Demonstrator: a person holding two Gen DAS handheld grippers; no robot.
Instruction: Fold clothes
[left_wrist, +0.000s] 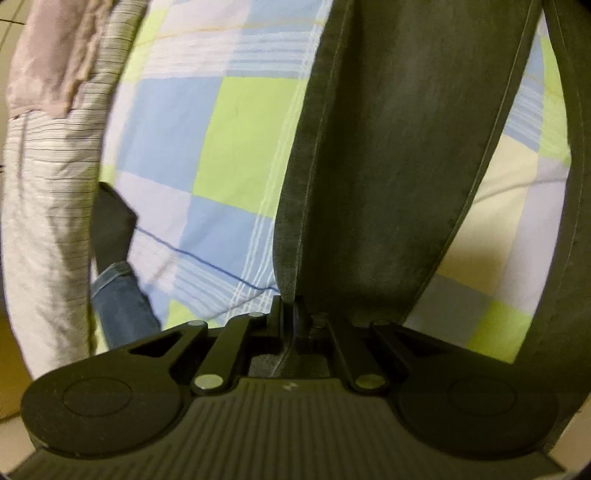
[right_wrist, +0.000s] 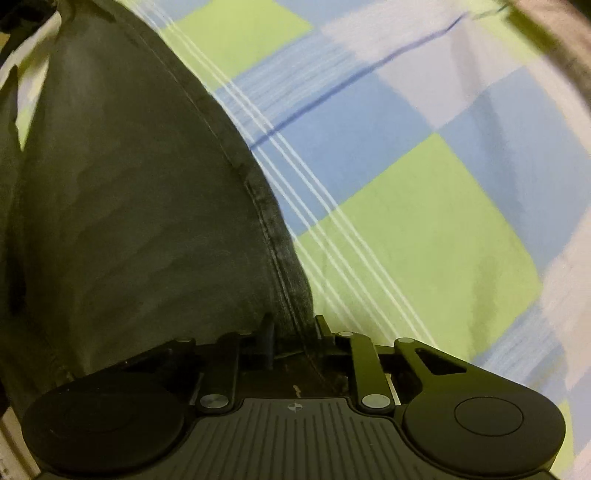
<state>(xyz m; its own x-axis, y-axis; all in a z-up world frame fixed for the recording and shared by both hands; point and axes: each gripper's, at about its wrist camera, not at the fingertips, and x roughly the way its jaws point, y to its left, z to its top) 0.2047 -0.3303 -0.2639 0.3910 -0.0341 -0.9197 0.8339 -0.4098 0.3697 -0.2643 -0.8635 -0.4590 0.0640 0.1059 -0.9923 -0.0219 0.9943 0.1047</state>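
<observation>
A dark grey pair of trousers (left_wrist: 399, 155) hangs stretched over a checked bedsheet (left_wrist: 221, 140) of green, blue and white squares. My left gripper (left_wrist: 291, 314) is shut on a stitched edge of the trousers. The cloth rises from its jaws up the middle of the left wrist view. My right gripper (right_wrist: 291, 332) is shut on another stitched edge of the same trousers (right_wrist: 129, 206), which fill the left half of the right wrist view. The checked sheet (right_wrist: 406, 221) lies to the right of them, blurred.
A white quilt with thin dark stripes (left_wrist: 55, 192) and a pinkish cover (left_wrist: 48, 55) lies along the left of the bed. A blue denim piece (left_wrist: 118, 299) and a dark cloth (left_wrist: 110, 225) lie beside it.
</observation>
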